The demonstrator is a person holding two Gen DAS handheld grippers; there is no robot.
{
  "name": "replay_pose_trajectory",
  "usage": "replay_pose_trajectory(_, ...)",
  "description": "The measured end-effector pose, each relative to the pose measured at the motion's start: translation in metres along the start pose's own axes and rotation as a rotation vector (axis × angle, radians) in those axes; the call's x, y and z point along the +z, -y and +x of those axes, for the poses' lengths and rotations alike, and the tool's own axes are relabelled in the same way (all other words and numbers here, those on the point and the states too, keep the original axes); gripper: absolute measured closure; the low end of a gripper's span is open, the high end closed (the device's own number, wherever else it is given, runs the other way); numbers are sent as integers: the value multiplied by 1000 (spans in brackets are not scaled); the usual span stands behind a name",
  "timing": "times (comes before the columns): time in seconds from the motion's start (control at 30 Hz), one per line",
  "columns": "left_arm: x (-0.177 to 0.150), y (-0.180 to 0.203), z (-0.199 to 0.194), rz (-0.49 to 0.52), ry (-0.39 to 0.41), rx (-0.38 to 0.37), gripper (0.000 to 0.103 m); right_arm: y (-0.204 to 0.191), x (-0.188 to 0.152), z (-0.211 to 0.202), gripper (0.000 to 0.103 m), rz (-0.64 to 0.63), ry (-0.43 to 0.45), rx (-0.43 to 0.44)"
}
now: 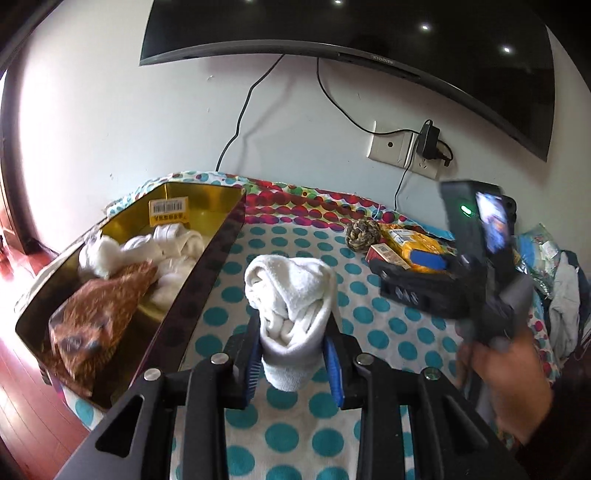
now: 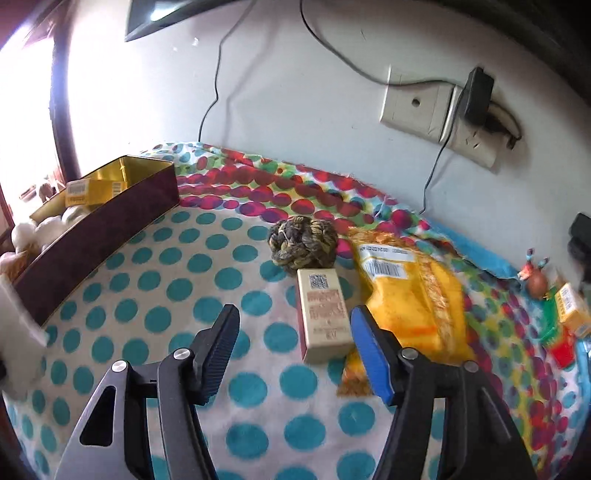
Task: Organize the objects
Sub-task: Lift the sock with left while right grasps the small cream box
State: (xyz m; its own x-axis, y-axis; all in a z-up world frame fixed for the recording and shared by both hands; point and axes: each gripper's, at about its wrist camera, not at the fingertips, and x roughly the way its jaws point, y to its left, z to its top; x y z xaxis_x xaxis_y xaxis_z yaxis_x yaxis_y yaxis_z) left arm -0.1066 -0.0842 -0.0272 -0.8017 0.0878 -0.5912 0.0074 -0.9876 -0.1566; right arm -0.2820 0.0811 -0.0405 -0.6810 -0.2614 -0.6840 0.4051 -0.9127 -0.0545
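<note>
Rolled white sock (image 1: 290,317) pinched upright between the blue-padded fingers of the left gripper (image 1: 291,360), raised over a teal-dotted cloth (image 1: 388,325) spread across the table. Just to the left, an open gold-lined tin box (image 1: 207,199), dark on the outside, holding more white rolled socks (image 1: 147,251) and a brown furry item (image 1: 99,314), with a yellow barcode label (image 1: 169,210) stuck to its far inner wall. Right gripper (image 2: 293,332) spread wide and empty, low over the cloth, one finger black, the other blue-faced. Between and slightly beyond those fingers, a small beige carton (image 2: 325,314) printed with a QR code, lying flat and nearest the blue finger. Behind the carton and touching its far end, a knotted rope ball (image 2: 303,247). Beside the carton on the right, a yellow packet (image 2: 406,288) with a white barcode sticker, close against the blue finger's outer side. Farther right near the edge, a small crab-like toy (image 2: 535,277) and a yellow box (image 2: 574,306), well apart from the gripper. On the wall behind, a wall-mounted television (image 1: 351,33), trailing black cables (image 1: 240,110) and a socket plate (image 1: 391,146) with a black adapter (image 1: 430,142) plugged in beside it.
</note>
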Motion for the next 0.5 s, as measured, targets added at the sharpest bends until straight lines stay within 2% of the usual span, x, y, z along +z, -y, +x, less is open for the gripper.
replay_pose_trajectory(0.03, -2, -1, -1, -5, -4, -8, 73, 3, 3, 7, 38, 19, -17, 20)
replay_pose_trajectory(0.07, -3, -2, -1, -7, -6, -14, 73, 7, 6, 10, 38, 23, -16, -2)
replay_pose_trajectory(0.1, -4, -2, -1, -10, -4, -18, 73, 13, 9, 18, 38, 46, -41, -13)
replay_pose_trajectory(0.17, -6, -4, -2, -22, -4, -27, 73, 27, 8, 38, 39, 104, -127, 33)
replay_pose_trajectory(0.37, -9, -6, 2, -51, -15, -43, 72, 22, 9, 47, 39, 57, -161, 25)
replay_pose_trajectory(0.43, -10, -5, 0, -46, -13, -43, 72, 20, 10, 48, 48, 82, -152, 31)
replay_pose_trajectory(0.5, -12, -3, -1, -42, -15, -44, 72, 29, 10, 47, 75, 135, -141, 16)
